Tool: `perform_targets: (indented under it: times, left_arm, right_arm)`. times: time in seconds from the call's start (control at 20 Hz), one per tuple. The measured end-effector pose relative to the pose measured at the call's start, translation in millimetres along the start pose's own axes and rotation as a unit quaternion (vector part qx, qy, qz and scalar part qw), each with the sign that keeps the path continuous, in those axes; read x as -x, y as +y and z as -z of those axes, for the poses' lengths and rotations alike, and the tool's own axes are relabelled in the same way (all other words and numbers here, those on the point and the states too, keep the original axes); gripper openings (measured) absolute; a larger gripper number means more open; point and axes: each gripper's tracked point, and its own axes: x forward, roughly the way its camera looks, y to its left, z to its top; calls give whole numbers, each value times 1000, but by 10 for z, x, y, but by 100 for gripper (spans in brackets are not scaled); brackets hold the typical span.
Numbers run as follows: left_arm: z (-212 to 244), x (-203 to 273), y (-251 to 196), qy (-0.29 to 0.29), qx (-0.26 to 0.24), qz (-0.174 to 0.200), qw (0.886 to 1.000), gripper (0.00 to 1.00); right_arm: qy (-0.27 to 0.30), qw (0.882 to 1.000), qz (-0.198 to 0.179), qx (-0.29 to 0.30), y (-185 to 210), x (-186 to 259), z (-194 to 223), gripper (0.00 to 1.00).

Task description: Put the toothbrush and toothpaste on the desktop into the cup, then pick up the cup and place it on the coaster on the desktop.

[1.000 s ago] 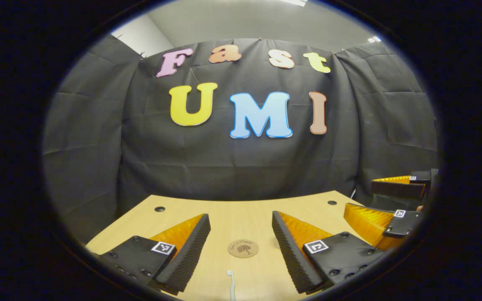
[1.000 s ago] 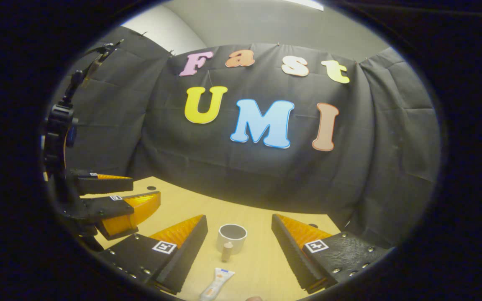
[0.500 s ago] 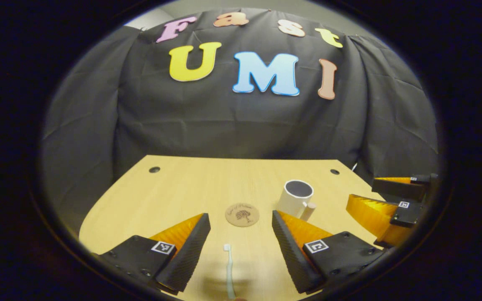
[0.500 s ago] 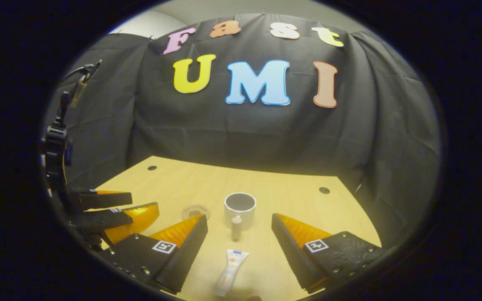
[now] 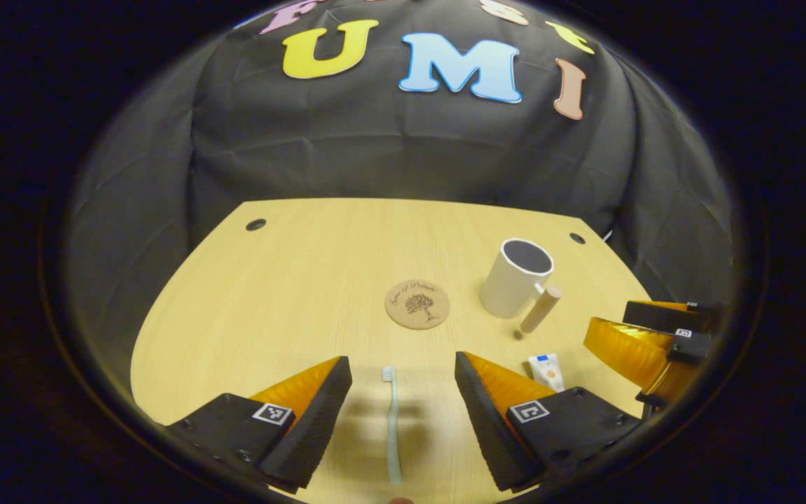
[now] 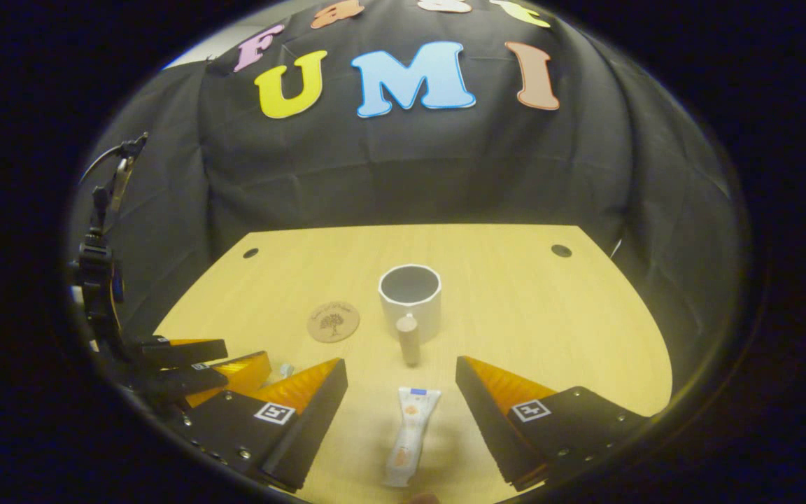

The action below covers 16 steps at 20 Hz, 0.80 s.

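Toothbrush (image 5: 392, 425) lies flat on the wooden desktop (image 5: 291, 294), directly ahead of my left gripper (image 5: 403, 413) and between its two fingers, which stand wide apart with nothing in them. Its long axis runs along the direction of the fingers, with the bristle head at the far end, pointing toward the round cork coaster (image 5: 417, 304). So I judge that the fingers would close across the thin handle, which is the good way to take it. On the other side, the toothpaste tube (image 6: 410, 436) lies in the same manner before my right gripper (image 6: 403, 413), between its fingers, also spread wide and empty, with the tube's long axis pointing toward the white cup (image 6: 410, 299). The cup stands upright, still empty, just right of the coaster and not on it; its wooden handle (image 6: 408, 339) points at the right gripper. Each gripper is therefore nearer to its own thing: the left to the toothbrush, the right to the toothpaste. Both need mainly to go down, I think, without much turning.
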Motion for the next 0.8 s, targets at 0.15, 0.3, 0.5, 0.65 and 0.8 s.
perform_targets:
  times: [0.15,0.3,0.5,0.65,0.8]
  left_arm:
    - [234,-67,61,56,-3,-11,998,97]
    - [455,-109,143,112,-11,-21,993,98]
    - [736,-164,132,172,-7,-15,985,98]
    - [963,-204,133,217,3,-16,976,99]
    - [1114,-198,134,253,11,-12,967,99]
  right_arm:
    - [42,999,7,-5,-44,-102,122,96]
    - [79,997,9,-4,-40,-194,240,96]
    - [120,993,12,-17,-40,-301,415,98]
    - [156,987,16,-23,-38,-370,510,98]
    - [198,980,16,-26,-42,-435,705,98]
